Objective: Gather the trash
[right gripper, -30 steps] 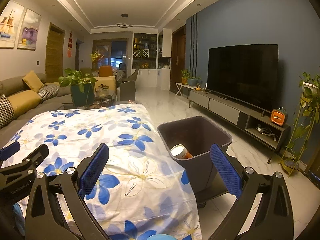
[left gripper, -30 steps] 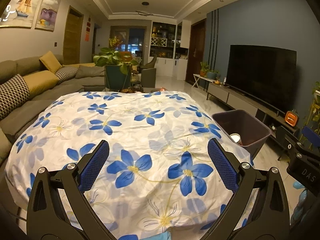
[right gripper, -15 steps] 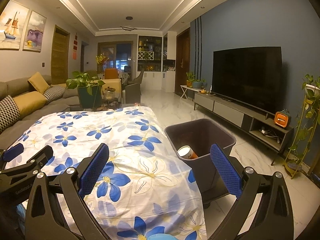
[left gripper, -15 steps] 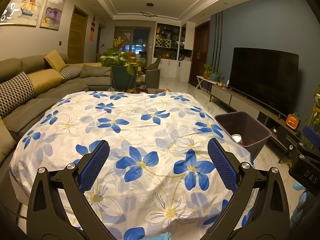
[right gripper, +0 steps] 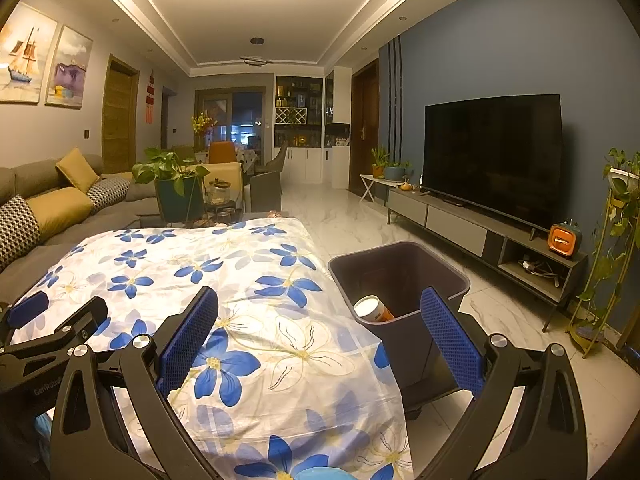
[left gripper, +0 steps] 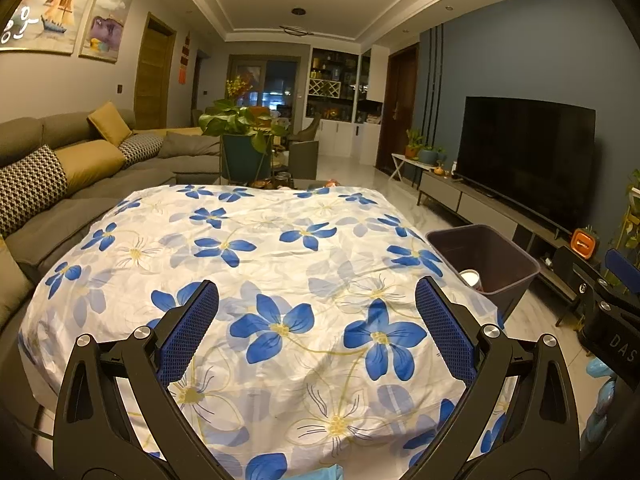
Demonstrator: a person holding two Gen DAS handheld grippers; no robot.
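A dark bin (right gripper: 400, 280) stands on the floor at the right edge of a table draped in a white cloth with blue flowers (right gripper: 248, 288). Inside the bin lies a can (right gripper: 372, 309) with a white end and orange side; the can (left gripper: 471, 279) also shows in the left wrist view, inside the bin (left gripper: 484, 260). My left gripper (left gripper: 316, 328) hovers open over the near end of the cloth (left gripper: 256, 264), nothing between its blue pads. My right gripper (right gripper: 320, 336) is open too, over the table's near right corner, short of the bin. No loose trash shows on the cloth.
A grey sofa (left gripper: 72, 184) with cushions runs along the left. A potted plant (left gripper: 244, 140) stands beyond the table's far end. A TV (right gripper: 492, 156) on a low console (right gripper: 480, 232) lines the right wall, and a plant stand (right gripper: 612, 248) sits at far right on the marble floor.
Both grippers have drawn back and risen slightly, so the table and bin sit lower and farther in view. Both stay open.
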